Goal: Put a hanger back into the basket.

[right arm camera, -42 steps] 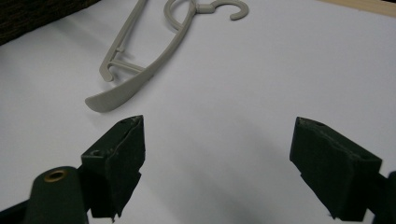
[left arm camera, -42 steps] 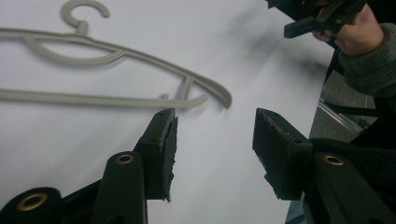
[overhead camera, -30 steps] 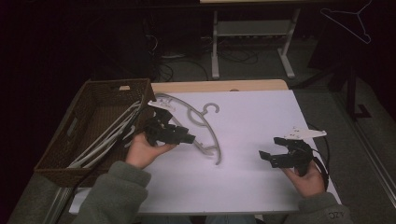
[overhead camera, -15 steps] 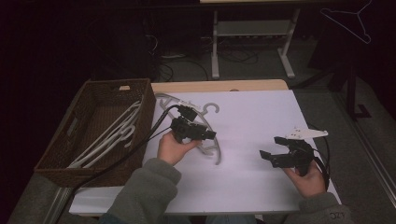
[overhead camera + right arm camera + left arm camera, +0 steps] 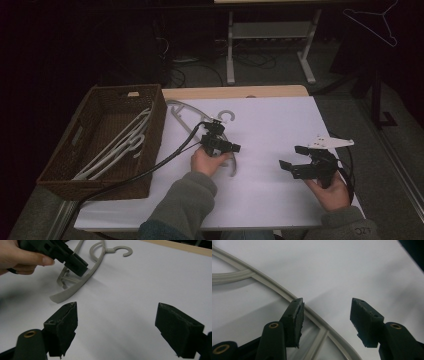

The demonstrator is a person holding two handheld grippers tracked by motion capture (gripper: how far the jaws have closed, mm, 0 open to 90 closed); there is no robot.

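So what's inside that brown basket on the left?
The basket holds several white hangers lying slantwise, with a label on its far rim. Its near wall hides part of the bottom.

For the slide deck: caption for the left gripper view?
Left gripper, jaws just opening, poised over grey hanger on the white table.

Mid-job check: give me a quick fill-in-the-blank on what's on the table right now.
1. The grey hanger lies on the ____ sheet.
2. The white hangers lie inside the wicker ____.
3. The left gripper is over the hanger with its jaws ____.
4. The right gripper holds ____.

Missing words: white; basket; open; nothing
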